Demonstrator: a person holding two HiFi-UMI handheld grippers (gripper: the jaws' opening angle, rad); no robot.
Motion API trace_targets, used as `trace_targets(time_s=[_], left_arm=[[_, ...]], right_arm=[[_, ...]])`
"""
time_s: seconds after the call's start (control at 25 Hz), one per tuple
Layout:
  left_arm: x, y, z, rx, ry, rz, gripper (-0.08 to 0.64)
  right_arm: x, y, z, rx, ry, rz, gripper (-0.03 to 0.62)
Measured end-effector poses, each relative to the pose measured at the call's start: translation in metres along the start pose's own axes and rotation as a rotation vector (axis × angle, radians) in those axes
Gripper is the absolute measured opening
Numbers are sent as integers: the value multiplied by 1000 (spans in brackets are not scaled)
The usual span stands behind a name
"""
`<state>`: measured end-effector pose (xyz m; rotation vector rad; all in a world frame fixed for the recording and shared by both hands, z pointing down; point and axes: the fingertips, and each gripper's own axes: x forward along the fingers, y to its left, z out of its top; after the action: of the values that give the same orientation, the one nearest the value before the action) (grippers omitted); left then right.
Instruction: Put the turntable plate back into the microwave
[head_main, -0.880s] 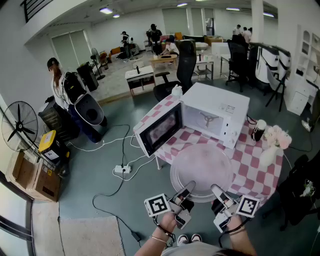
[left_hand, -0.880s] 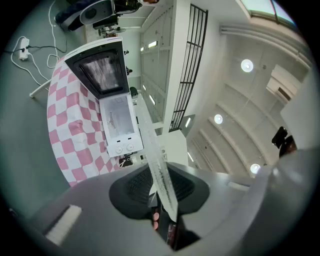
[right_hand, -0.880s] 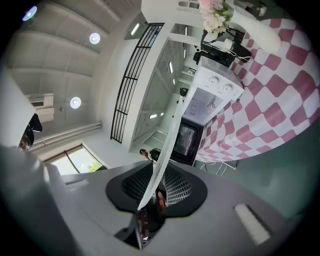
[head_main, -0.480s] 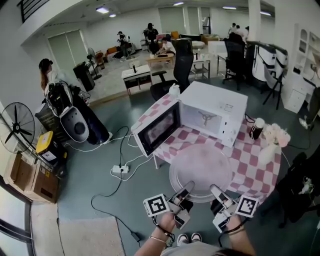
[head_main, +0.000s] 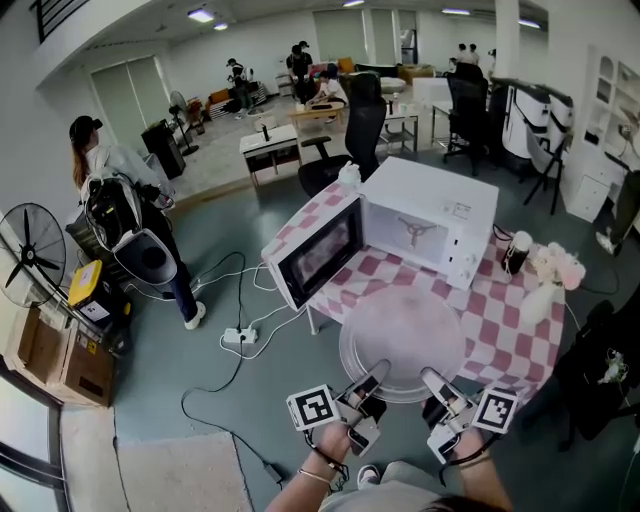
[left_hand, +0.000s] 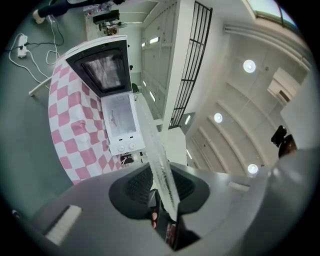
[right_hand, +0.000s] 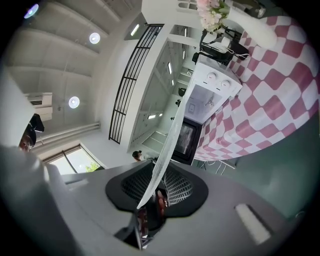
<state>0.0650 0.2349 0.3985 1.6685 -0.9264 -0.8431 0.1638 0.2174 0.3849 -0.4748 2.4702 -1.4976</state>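
The clear glass turntable plate (head_main: 403, 338) hangs level over the near edge of the pink-checked table (head_main: 510, 330), in front of the white microwave (head_main: 445, 212). The microwave's door (head_main: 315, 252) stands swung open to the left, and the cavity (head_main: 412, 237) shows its hub. My left gripper (head_main: 371, 385) and right gripper (head_main: 432, 384) are each shut on the plate's near rim. In the left gripper view the plate (left_hand: 156, 150) runs edge-on out of the left gripper (left_hand: 161, 189) toward the microwave (left_hand: 119, 116). The right gripper view shows the plate (right_hand: 172, 137) clamped in the right gripper (right_hand: 156, 189).
A dark cup (head_main: 516, 256) and a white vase of pale flowers (head_main: 545, 290) stand on the table right of the microwave. A white bottle (head_main: 350, 180) stands behind the door. Cables and a power strip (head_main: 241, 337) lie on the floor at left, near a walking person (head_main: 125, 220).
Both grippers and the plate stay in about the same place. The person at the left has walked nearer along the floor.
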Motion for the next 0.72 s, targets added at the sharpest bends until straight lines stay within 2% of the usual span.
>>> trace_targets(time_s=[0.36, 0.56, 0.72], left_arm=[[11, 14, 16, -11, 9, 2, 60], [30, 29, 36, -23, 12, 28, 60], [55, 37, 59, -21, 6, 11, 60]], right_arm=[[18, -16, 6, 19, -1, -11, 81], [40, -31, 25, 21, -3, -12, 81], [61, -47, 46, 27, -3, -16, 81]])
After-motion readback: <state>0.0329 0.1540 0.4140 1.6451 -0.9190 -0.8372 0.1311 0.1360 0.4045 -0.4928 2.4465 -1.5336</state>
